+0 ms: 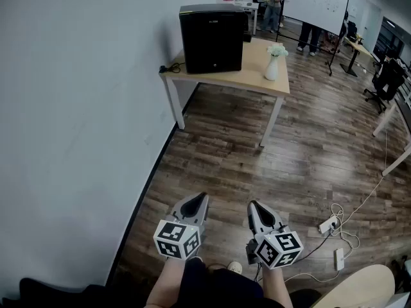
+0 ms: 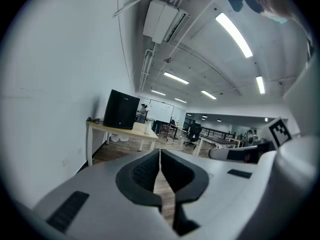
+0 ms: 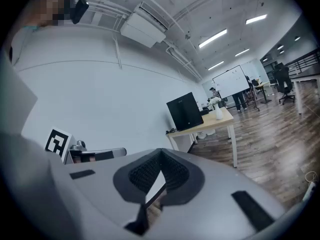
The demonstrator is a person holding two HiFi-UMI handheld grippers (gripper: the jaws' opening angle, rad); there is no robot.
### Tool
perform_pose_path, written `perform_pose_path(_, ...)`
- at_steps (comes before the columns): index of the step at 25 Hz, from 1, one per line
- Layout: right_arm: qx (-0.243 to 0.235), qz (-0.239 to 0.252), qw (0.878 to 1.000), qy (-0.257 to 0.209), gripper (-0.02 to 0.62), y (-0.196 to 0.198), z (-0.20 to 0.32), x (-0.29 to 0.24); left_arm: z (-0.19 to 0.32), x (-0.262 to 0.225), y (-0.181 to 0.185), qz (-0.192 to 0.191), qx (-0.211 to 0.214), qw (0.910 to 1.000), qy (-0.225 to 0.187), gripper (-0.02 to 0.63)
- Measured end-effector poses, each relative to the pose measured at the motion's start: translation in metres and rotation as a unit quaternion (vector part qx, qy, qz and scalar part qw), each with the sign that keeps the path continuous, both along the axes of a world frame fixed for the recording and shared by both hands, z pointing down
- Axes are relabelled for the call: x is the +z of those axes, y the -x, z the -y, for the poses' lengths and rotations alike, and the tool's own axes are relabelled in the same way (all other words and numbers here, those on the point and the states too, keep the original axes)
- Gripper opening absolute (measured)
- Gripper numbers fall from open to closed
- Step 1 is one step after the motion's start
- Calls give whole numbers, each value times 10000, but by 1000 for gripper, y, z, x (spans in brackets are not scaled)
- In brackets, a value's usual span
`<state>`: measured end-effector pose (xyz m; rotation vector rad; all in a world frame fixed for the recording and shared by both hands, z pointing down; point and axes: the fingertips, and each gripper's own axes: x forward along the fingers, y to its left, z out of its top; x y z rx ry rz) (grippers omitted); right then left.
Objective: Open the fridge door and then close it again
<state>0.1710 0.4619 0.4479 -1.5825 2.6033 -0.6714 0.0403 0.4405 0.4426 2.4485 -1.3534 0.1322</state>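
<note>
The black mini fridge (image 1: 212, 37) stands on a light wooden table (image 1: 253, 74) against the white wall, far ahead of me, and its door is closed. It also shows as a small dark box in the left gripper view (image 2: 121, 109) and in the right gripper view (image 3: 185, 111). My left gripper (image 1: 201, 197) and right gripper (image 1: 252, 205) are held side by side close to my body, over the wooden floor, both aimed toward the fridge. Each one is shut, tips together, with nothing between them (image 2: 159, 151) (image 3: 160, 151).
A white vase with flowers (image 1: 275, 63) stands on the table to the right of the fridge. A power strip with cables (image 1: 329, 223) lies on the floor at the right. A round wooden tabletop (image 1: 359, 290) is at the bottom right. Several people stand by a whiteboard (image 1: 318, 5) far back.
</note>
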Motion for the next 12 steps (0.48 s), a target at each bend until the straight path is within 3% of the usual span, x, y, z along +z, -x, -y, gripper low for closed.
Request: perform_pose_path(12, 401, -364, 9978, -390, -9, 97, -29, -23, -32, -29, 98, -58, 333, 9982, -505, 11)
